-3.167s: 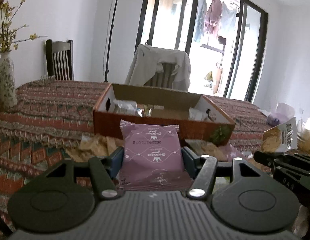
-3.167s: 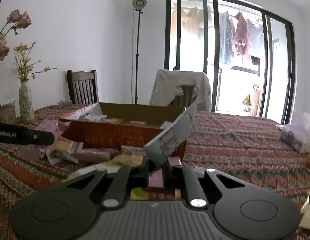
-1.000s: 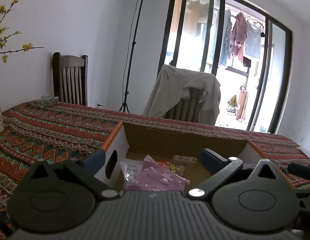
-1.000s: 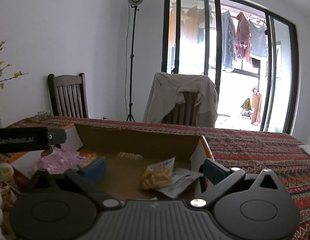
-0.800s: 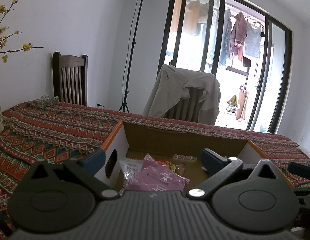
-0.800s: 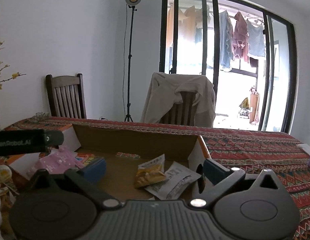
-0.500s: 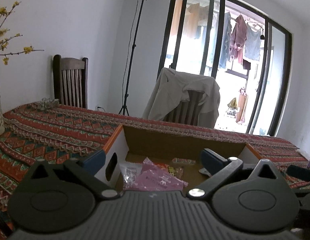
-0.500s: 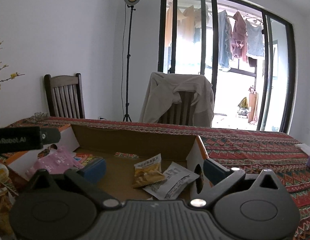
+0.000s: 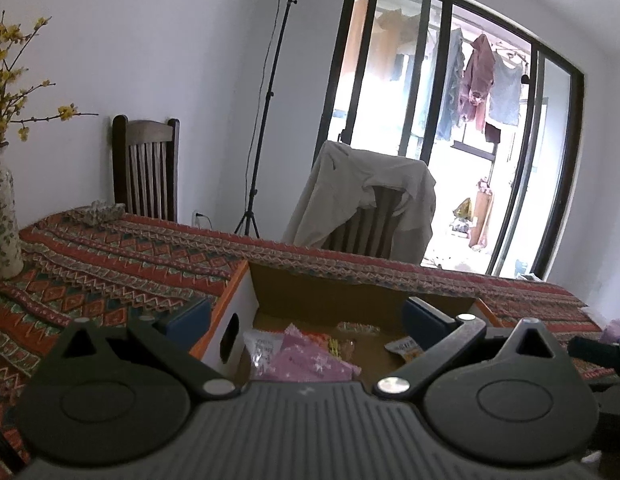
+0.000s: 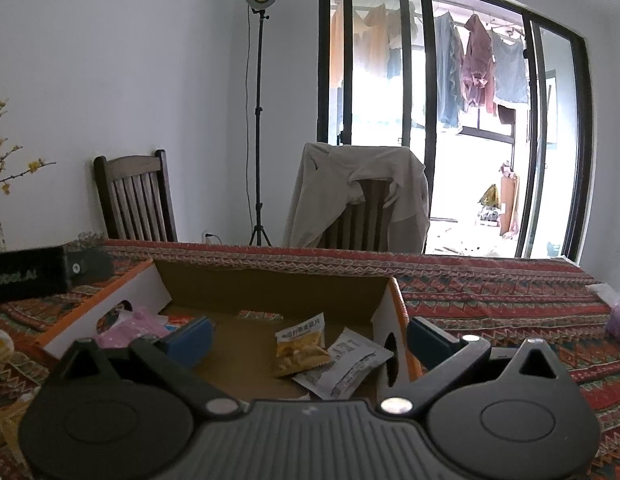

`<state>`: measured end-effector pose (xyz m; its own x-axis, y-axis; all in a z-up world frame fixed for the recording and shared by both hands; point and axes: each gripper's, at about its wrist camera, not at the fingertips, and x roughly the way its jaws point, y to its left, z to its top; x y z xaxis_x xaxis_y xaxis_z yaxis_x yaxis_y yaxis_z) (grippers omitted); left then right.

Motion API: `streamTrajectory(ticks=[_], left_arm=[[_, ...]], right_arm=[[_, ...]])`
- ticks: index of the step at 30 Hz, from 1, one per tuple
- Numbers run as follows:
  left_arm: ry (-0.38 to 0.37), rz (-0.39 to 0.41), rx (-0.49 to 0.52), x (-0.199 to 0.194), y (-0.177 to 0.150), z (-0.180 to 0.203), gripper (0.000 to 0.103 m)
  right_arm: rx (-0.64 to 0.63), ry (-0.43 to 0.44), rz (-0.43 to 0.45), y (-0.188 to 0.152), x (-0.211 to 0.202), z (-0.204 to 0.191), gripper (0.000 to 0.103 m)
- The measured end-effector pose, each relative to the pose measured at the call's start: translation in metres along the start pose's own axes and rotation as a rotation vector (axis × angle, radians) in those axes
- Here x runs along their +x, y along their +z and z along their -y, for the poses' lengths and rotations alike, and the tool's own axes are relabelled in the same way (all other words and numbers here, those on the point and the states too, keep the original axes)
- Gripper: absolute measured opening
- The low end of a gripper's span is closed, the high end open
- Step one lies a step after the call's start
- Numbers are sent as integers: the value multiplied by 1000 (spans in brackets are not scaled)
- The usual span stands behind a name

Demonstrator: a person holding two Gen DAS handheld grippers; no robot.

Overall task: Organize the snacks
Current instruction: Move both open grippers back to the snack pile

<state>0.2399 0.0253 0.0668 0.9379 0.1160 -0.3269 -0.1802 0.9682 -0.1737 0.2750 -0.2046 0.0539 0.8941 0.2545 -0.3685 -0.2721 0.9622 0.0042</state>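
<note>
I see a matt brown cardboard box (image 10: 269, 284) with white-faced side flaps, glossy crinkled plastic snack packets (image 10: 301, 346) in it, a woven patterned tablecloth (image 10: 490, 292), dark wooden chairs (image 10: 133, 204), and matt ribbed black plastic on my right gripper (image 10: 305, 336).

I note a patterned tablecloth (image 10: 490, 292) over the table, a dark wooden chair (image 10: 133, 200) at the wall, a second chair draped with a beige garment (image 10: 358, 196), a lamp on a tripod stand (image 10: 261, 112), a floral vase (image 9: 1, 224) at left, and laundry (image 10: 478, 72) hanging beyond the glass doors
</note>
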Motion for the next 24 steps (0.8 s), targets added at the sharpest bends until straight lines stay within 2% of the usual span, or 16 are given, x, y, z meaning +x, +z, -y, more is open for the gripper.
streamTrajectory(ticks=[12, 24], left_arm=[[-9, -39, 9, -49, -16, -31, 103], [15, -105, 30, -85, -69, -62, 103]], right_arm=[[3, 18, -9, -15, -55, 3, 103], [-3, 22, -38, -60, -99, 8, 103]])
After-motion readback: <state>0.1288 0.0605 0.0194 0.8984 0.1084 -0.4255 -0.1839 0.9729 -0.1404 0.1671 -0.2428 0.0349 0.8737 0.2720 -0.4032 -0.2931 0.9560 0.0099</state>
